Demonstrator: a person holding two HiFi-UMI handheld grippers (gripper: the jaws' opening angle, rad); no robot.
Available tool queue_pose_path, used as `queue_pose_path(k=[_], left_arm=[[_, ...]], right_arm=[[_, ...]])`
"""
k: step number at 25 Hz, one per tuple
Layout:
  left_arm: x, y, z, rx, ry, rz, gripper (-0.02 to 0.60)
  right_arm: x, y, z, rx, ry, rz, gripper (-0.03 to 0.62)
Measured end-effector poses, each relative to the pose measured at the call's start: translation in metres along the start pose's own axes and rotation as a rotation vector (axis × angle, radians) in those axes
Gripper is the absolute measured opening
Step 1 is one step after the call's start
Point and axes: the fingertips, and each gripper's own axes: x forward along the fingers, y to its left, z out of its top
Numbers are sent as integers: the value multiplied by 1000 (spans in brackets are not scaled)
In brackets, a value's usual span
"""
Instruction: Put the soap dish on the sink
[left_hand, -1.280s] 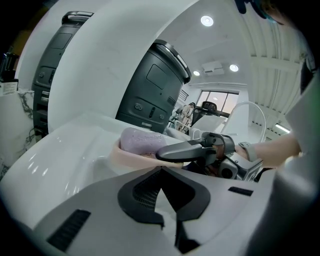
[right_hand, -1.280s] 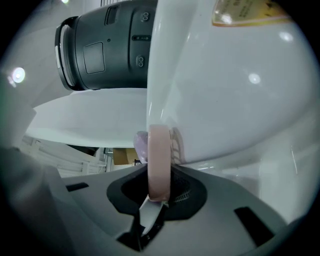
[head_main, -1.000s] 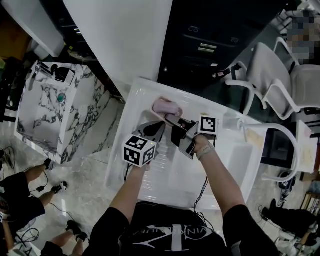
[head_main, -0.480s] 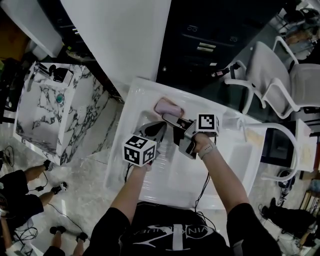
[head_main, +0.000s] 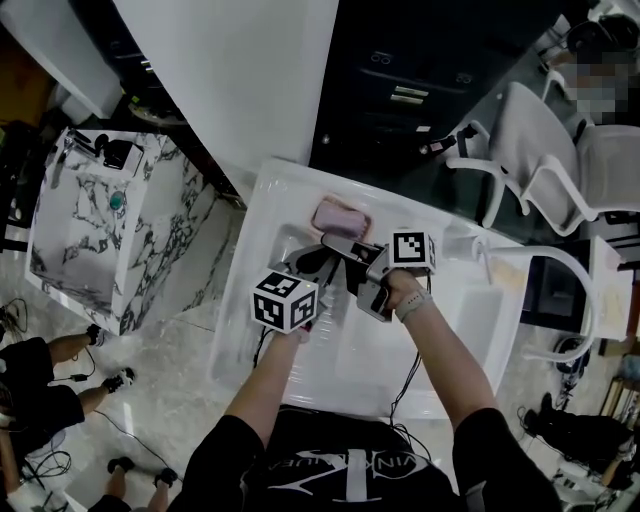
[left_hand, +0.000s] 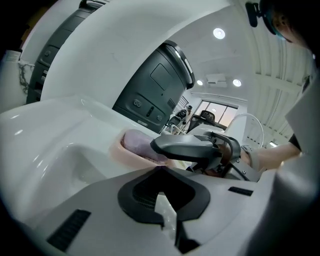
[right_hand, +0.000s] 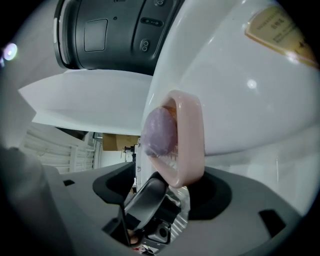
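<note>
White sink (head_main: 245, 300) below, and the pink soap dish (head_main: 341, 217) was down flat on its far ledge!
Right tongs (head_main: 336, 256) had just been swinging open and stood wide apart, pads clear of the dish, whose near end sat just in front of them with the purple soap bar (right_hand: 160, 131) lying in it. Left tongs (head_main: 308, 262) hovered just beside the right pair over the basin, jaws parted too, gripping nothing, pointed toward the dish. Dark cabinet (head_main: 420, 80) stood behind the sink, white chairs (head_main: 540, 150) off to the right.
</note>
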Motion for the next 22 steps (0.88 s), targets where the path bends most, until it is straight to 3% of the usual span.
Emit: queue_pose_path(k=[15,22], left_arm=[[11,-12,11,9,-34,-23,14],[0,-10,11,45,-7,26,14]], right_arm=[[-28,2,-1,32,-60,3,299],[-36,4,-7,-7,-65,21,299]])
